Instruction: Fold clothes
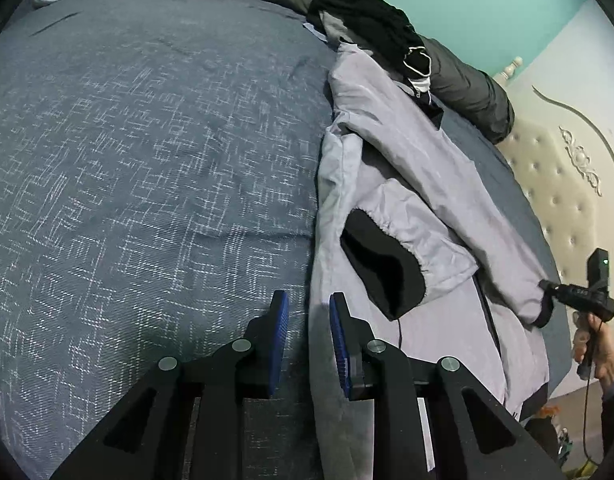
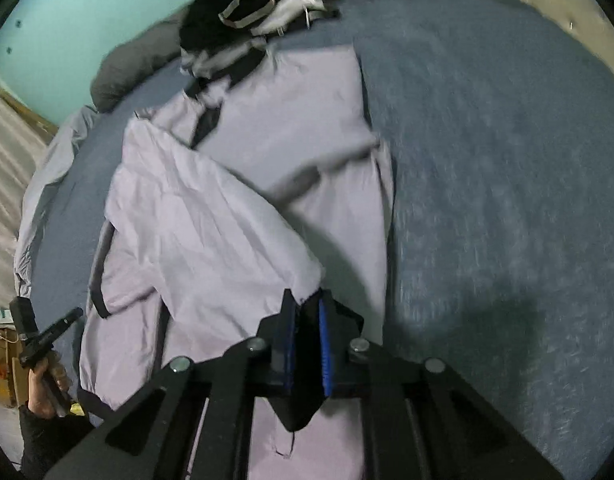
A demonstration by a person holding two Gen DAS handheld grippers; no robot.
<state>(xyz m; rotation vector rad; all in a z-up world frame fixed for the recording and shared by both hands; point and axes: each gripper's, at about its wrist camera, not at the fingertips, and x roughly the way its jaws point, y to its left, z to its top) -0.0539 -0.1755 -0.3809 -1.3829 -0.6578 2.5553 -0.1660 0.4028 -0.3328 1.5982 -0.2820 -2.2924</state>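
On bed (image 1: 127, 160), blue-grey patterned cover: one pale grey jacket (image 1: 387, 168), spread flat right of centre, black cuffs and trim. Left gripper (image 1: 305, 332): jaws narrowly parted, jacket's left edge running between them; whether pads press it, cannot tell. Sleeve (image 2: 211, 220), folded across jacket body, black cuff (image 2: 307, 320) clamped in right gripper (image 2: 307, 340), jaws closed on it. Beyond jacket collar: black garment heap (image 1: 367, 20), then dark rolled duvet (image 1: 467, 80). Far right: cream tufted headboard (image 1: 559, 200).
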